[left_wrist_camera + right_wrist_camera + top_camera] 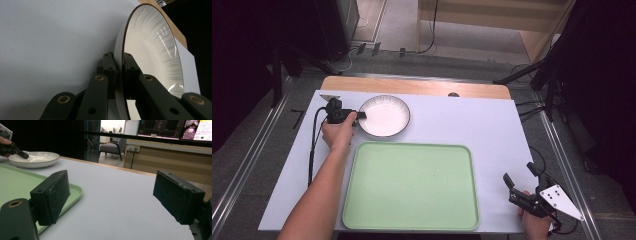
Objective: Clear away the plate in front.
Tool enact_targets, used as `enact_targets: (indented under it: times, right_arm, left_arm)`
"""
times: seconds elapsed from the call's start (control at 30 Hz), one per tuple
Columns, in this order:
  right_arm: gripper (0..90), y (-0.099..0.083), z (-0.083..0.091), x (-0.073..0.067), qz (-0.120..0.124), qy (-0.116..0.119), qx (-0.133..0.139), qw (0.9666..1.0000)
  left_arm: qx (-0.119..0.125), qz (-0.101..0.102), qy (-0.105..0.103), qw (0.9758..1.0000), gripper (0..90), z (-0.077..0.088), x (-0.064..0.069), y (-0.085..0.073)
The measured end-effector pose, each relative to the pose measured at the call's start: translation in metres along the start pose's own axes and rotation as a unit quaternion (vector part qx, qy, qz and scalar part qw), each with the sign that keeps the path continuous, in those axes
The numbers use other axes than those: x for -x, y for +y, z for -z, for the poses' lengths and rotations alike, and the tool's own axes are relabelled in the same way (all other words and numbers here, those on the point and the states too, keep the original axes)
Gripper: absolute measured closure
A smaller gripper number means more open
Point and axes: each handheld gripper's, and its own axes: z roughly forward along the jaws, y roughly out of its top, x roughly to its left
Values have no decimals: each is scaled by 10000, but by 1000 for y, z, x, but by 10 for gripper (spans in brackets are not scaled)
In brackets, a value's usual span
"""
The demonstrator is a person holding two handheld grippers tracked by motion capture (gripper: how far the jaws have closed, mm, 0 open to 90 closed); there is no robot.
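White bowl with thin dark rim, sitting on white worktop at far left, just beyond far-left corner of green tray. Clamped at its left rim by left gripper: jaws pinched onto the rim, one pad inside the bowl, one outside on the wall, seen close up in left gripper view. Bowl base resting flat on worktop in right gripper view. Left hand wrapped round gripper body, cable trailing back along the forearm. Tray empty, lying flat at near centre, apart from bowl. Right gripper at near right corner of worktop, right of tray, well apart from bowl; jaws spread wide, nothing between them.
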Motion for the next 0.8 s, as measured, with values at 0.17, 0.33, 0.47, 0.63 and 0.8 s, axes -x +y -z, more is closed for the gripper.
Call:
enact_targets:
  times: [0.17,0.33,0.47,0.63,0.8]
  right_arm:
    - [145,0,0,0,-11,7,13,10000]
    - [145,0,0,0,-19,16,18,10000]
    - [144,0,0,0,-19,16,19,10000]
    - [145,0,0,0,-8,12,2,10000]
    - [145,0,0,0,-14,9,11,10000]
  left_arm:
    - [5,113,-85,9999,843,0,-2,0]
    - [-19,129,-111,9999,843,1,-3,0]
    - [-28,106,-121,9999,843,2,-2,0]
    - [47,101,-301,9995,843,7,2,1]
    - [69,35,-413,9991,842,12,6,1]
